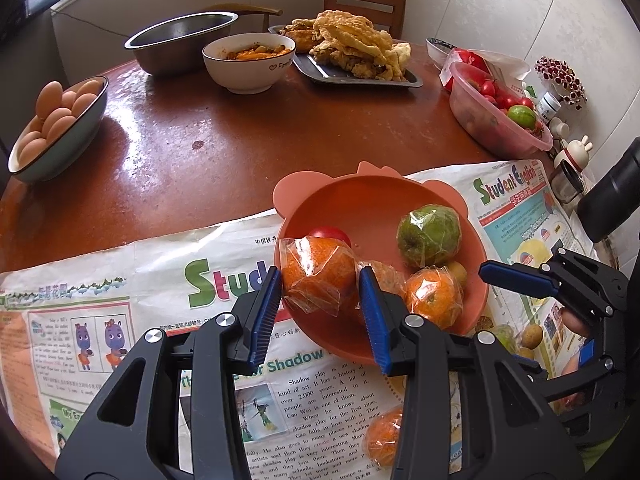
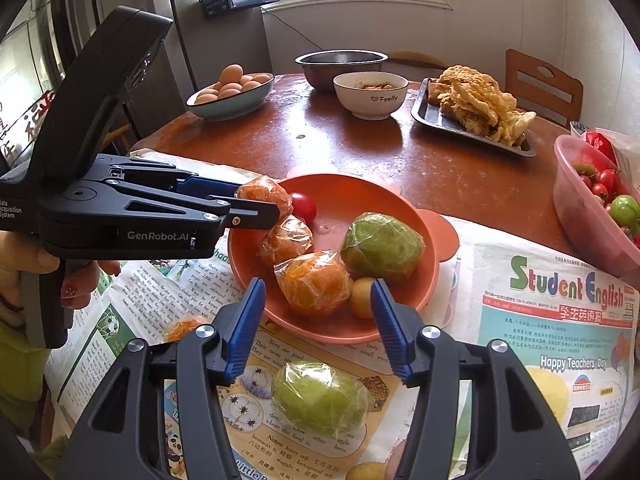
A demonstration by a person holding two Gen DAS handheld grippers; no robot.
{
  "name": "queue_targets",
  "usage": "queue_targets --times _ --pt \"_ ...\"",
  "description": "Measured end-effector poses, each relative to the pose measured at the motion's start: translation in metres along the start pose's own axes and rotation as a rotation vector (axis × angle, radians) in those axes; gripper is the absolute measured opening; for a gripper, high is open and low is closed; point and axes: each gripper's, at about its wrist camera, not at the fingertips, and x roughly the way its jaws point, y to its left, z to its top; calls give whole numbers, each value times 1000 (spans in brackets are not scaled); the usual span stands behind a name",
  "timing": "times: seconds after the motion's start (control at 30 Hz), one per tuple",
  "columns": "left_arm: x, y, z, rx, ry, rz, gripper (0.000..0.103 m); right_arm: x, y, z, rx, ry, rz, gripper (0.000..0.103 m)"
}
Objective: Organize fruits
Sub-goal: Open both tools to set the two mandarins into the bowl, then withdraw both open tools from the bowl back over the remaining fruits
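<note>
An orange bear-eared bowl (image 1: 360, 200) (image 2: 400, 208) sits on newspaper. It holds wrapped oranges, a wrapped green fruit (image 1: 429, 235) (image 2: 381, 247), a cherry tomato (image 1: 330, 235) (image 2: 303, 205) and a small yellow-brown fruit (image 2: 362, 297). My left gripper (image 1: 320, 280) (image 2: 260, 196) is shut on a wrapped orange (image 1: 318, 274) (image 2: 265, 197), holding it over the bowl's near-left rim. My right gripper (image 2: 318, 292) (image 1: 520, 278) is open and empty over the bowl's near edge. A wrapped green fruit (image 2: 320, 398) and a wrapped orange (image 1: 384, 438) (image 2: 182, 328) lie on the newspaper.
On the brown round table stand a bowl of eggs (image 1: 56, 128) (image 2: 232, 94), a steel basin (image 1: 180, 42), a white bowl (image 2: 370, 94), a tray of fried food (image 1: 352, 50) and a pink tub of tomatoes (image 1: 496, 112) (image 2: 592, 208). Small fruits (image 1: 532, 334) lie on the paper.
</note>
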Motion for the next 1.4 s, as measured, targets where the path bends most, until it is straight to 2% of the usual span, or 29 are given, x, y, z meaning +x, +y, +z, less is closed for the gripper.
queue_targets --times 0.27,0.43,0.63,0.87,0.93,1.4 --pt "-2 -1 -3 2 0 1 31 -5 -5 -2 23 -4 -17 65" --pt "-3 -1 -5 0 -3 -6 35 -10 -7 -3 33 -10 -33 71" --pt "-6 -3 -7 1 -7 -1 38 -14 -9 -2 42 -19 -38 73" --pt "-18 -3 -7 -16 -33 3 43 -24 -9 -2 45 -41 -48 76" --pt "-22 -3 -8 -16 -43 11 48 -26 -10 -2 49 -48 -54 81" --pt "-45 -3 -17 -29 -81 45 62 -39 -13 -1 65 -85 -68 93"
